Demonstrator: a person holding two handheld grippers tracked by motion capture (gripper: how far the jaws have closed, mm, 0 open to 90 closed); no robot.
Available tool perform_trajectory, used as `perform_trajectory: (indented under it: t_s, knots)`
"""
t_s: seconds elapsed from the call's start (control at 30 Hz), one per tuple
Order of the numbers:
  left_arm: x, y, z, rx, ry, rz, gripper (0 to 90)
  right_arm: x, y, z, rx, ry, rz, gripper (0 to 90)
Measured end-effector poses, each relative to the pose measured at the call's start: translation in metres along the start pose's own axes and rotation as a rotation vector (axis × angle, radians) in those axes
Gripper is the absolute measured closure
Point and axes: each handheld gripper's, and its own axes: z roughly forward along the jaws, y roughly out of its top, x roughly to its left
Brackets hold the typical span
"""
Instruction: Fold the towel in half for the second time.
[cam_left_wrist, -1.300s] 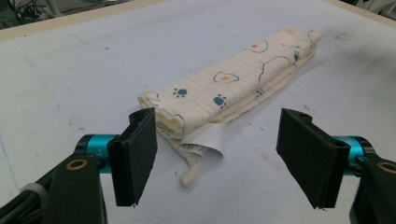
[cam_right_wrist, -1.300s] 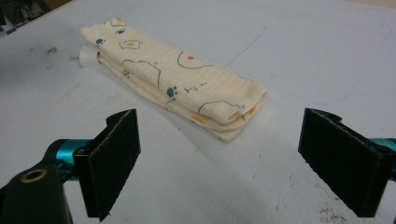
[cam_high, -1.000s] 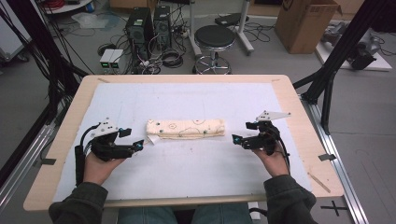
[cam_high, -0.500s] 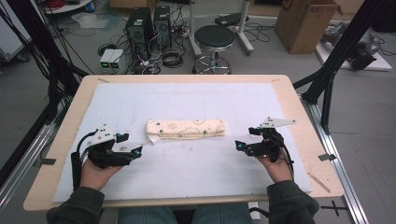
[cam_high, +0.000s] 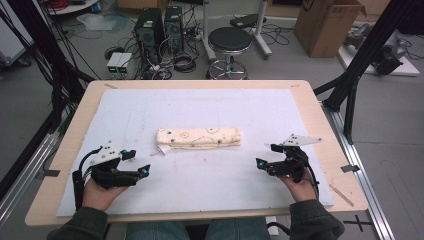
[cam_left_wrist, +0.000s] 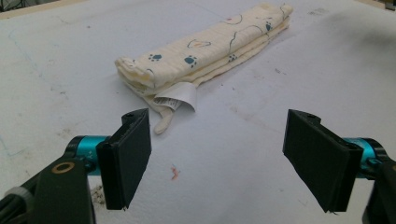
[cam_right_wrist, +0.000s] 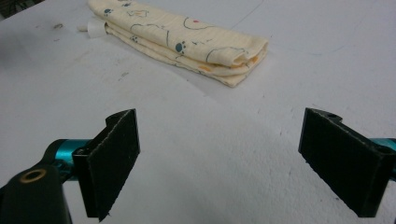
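Observation:
A cream cloth (cam_high: 199, 138) with paw prints, folded into a long narrow bundle, lies in the middle of the white mat (cam_high: 210, 192). A white label (cam_left_wrist: 180, 98) sticks out at its left end. My left gripper (cam_high: 140, 161) hovers low over the mat, near and left of the cloth, pointing toward it. Its jaws have just been opening and stand wide with nothing between them (cam_left_wrist: 224, 163). My right gripper (cam_high: 266, 155) is near and right of the cloth (cam_right_wrist: 182, 37), open and empty (cam_right_wrist: 224, 163). Neither gripper touches the cloth (cam_left_wrist: 205, 51).
The mat covers most of a wooden table (cam_high: 334, 150). Beyond the far edge, on the floor, are a black stool (cam_high: 230, 40), computer towers (cam_high: 155, 25), cables and a cardboard box (cam_high: 325, 25). Black frame posts (cam_high: 365, 55) rise at both sides.
Both hands have drawn back toward the near edge of the table, away from the cloth. The cloth has not moved.

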Motion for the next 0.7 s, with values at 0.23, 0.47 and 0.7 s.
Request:
perform_trajectory:
  t_s: [0.23,0.47,0.7]
  knots:
    - [-0.003,-0.006,-0.006,-0.001,0.01,0.0,24.1,0.007,-0.006,-0.008,-0.014,0.008,-0.009,11.8]
    - [-0.007,-0.012,-0.013,0.0,0.016,0.001,24.1,0.008,-0.016,-0.012,-0.005,0.002,-0.008,11.8]
    - [-0.009,-0.02,-0.021,0.004,0.03,-0.007,24.1,0.009,-0.027,-0.023,-0.006,-0.017,0.01,11.8]
